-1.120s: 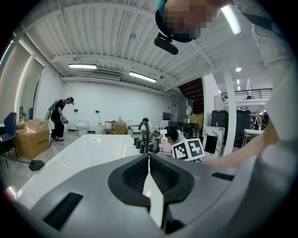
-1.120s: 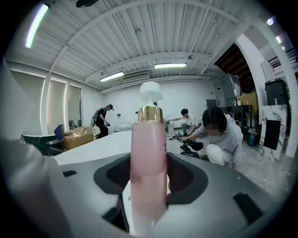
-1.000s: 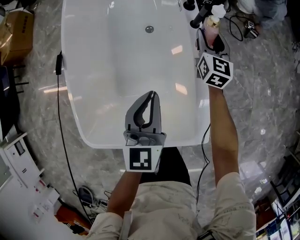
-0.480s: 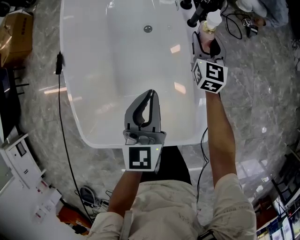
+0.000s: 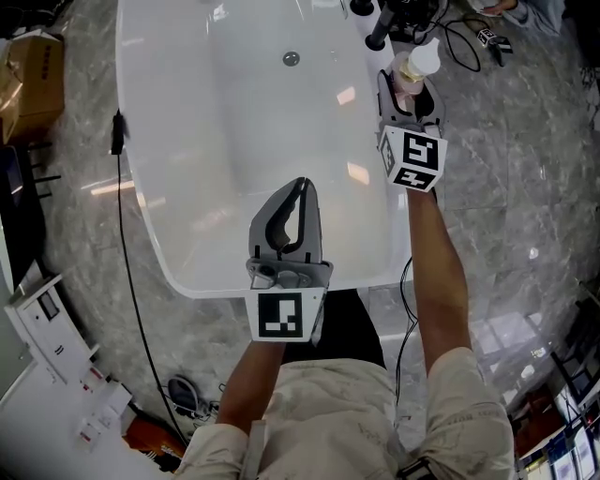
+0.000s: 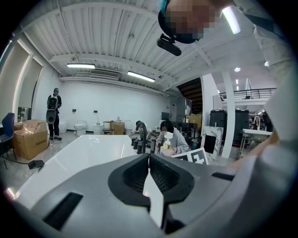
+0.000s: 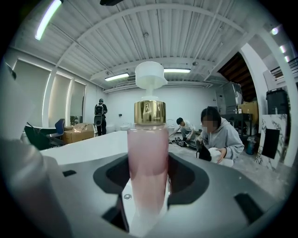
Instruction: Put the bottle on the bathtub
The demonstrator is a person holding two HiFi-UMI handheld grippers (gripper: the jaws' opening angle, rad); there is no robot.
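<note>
A pink pump bottle (image 7: pixel 148 153) with a gold collar and white pump head stands upright between the jaws of my right gripper (image 7: pixel 148 186), which is shut on it. In the head view the bottle (image 5: pixel 412 67) is over the right rim of the white bathtub (image 5: pixel 169 234), near the dark taps (image 5: pixel 375 28). My left gripper (image 5: pixel 293 211) hangs over the near end of the tub, shut with nothing in it. From the left gripper view the jaws (image 6: pixel 149 160) meet, and the bottle (image 6: pixel 166 142) shows far off.
A black cable (image 5: pixel 127 262) runs along the marble floor left of the tub. A cardboard box (image 5: pixel 33 80) sits at the far left. Cables and gear (image 5: pixel 478 37) lie on the floor right of the taps. Several people are in the hall behind.
My right gripper has carried the bottle further forward along the tub's right rim, toward the taps. The left gripper has stayed where it was.
</note>
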